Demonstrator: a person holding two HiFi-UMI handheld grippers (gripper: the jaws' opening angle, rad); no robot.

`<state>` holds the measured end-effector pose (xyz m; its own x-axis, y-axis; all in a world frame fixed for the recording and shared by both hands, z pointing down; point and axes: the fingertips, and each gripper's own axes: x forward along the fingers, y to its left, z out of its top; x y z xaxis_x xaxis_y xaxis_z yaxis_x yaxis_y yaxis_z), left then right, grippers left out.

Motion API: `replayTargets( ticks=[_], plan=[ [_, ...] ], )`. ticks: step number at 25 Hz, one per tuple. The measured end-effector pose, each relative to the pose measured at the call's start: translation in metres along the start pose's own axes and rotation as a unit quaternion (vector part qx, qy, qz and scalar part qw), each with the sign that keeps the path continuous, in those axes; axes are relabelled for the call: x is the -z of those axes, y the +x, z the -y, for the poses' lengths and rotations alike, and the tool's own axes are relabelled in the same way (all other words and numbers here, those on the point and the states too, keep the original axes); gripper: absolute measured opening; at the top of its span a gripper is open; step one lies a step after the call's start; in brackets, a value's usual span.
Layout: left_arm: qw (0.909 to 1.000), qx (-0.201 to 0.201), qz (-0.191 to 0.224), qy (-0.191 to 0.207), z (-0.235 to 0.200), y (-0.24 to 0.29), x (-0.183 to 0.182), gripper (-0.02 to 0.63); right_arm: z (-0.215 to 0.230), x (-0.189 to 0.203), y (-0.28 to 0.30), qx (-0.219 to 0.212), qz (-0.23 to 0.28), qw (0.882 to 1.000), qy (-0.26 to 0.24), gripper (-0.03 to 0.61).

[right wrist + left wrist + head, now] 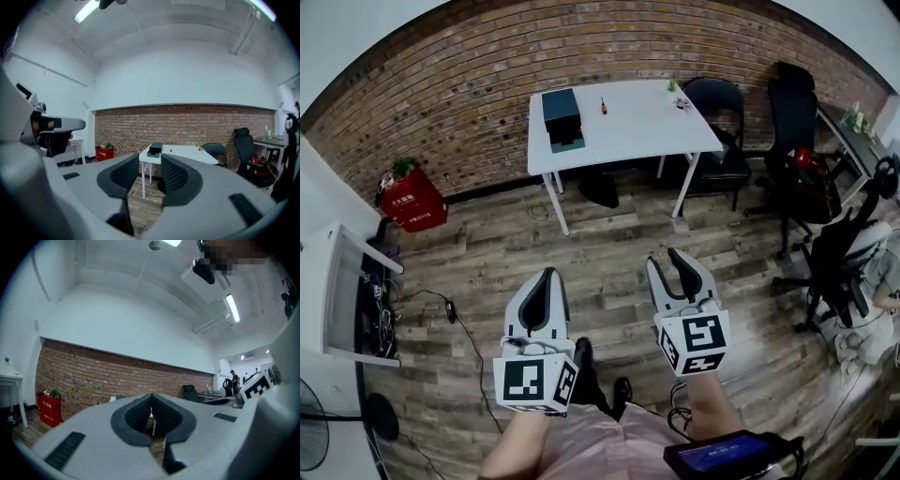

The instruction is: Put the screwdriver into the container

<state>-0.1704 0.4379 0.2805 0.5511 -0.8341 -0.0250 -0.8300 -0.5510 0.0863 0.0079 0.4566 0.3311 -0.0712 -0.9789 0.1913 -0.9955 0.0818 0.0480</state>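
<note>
While I hold both tongs over the plank floor (609,248), well short of the white table (647,131), the screwdriver (603,106) lies on that table's top, near the dark green container (563,119) and to its right, far from either tool. The left gripper (548,277) has its jaws pressed together on nothing. The right gripper (666,261) has its jaws spread and empty, the table framed between them. Behind the table runs a brick wall (441,103), with a red box (412,199) to the table's left and black chairs (717,122) to its right. The head view shows the screwdriver clearly. The left gripper view hides most of the table behind its jaws, yet shows people (233,378) far off to the right.
</note>
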Motion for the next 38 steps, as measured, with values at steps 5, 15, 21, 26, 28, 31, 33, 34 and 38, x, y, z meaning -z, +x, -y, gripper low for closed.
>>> replayTargets(
  ticks=[5,15,21,26,28,31,33,34,38],
  plan=[
    [0.9999,-0.005,-0.011,-0.007,-0.034,0.049,0.016,0.012,0.010,0.006,0.057,0.004,-0.013,1.000,0.003,0.147],
    [0.9997,0.022,-0.009,-0.006,-0.117,0.179,0.008,0.012,0.017,-0.020,0.203,0.018,-0.017,1.000,0.006,0.140],
    [0.9990,0.043,0.010,-0.005,-0.143,0.236,-0.011,0.012,0.028,-0.052,0.253,0.039,0.000,0.999,-0.005,0.133],
    [0.9981,0.060,0.008,-0.007,-0.149,0.265,-0.010,0.012,0.038,-0.059,0.274,0.054,-0.001,0.999,-0.009,0.130],
    [0.9978,0.066,0.002,-0.008,-0.149,0.275,-0.005,0.012,0.045,-0.057,0.281,0.059,-0.004,0.998,-0.009,0.129],
    [0.9972,0.073,-0.013,-0.009,-0.145,0.289,0.008,0.012,0.056,-0.051,0.291,0.064,-0.012,0.998,-0.006,0.130],
    [0.9968,0.076,-0.023,-0.008,-0.142,0.299,0.015,0.012,0.064,-0.046,0.298,0.065,-0.017,0.998,-0.003,0.129],
    [0.9967,0.077,-0.027,-0.007,-0.141,0.304,0.019,0.012,0.068,-0.044,0.302,0.064,-0.019,0.998,-0.001,0.129],
    [0.9963,0.074,-0.043,-0.002,-0.138,0.334,0.036,0.012,0.088,-0.033,0.329,0.059,-0.026,0.998,0.004,0.130]
  ],
)
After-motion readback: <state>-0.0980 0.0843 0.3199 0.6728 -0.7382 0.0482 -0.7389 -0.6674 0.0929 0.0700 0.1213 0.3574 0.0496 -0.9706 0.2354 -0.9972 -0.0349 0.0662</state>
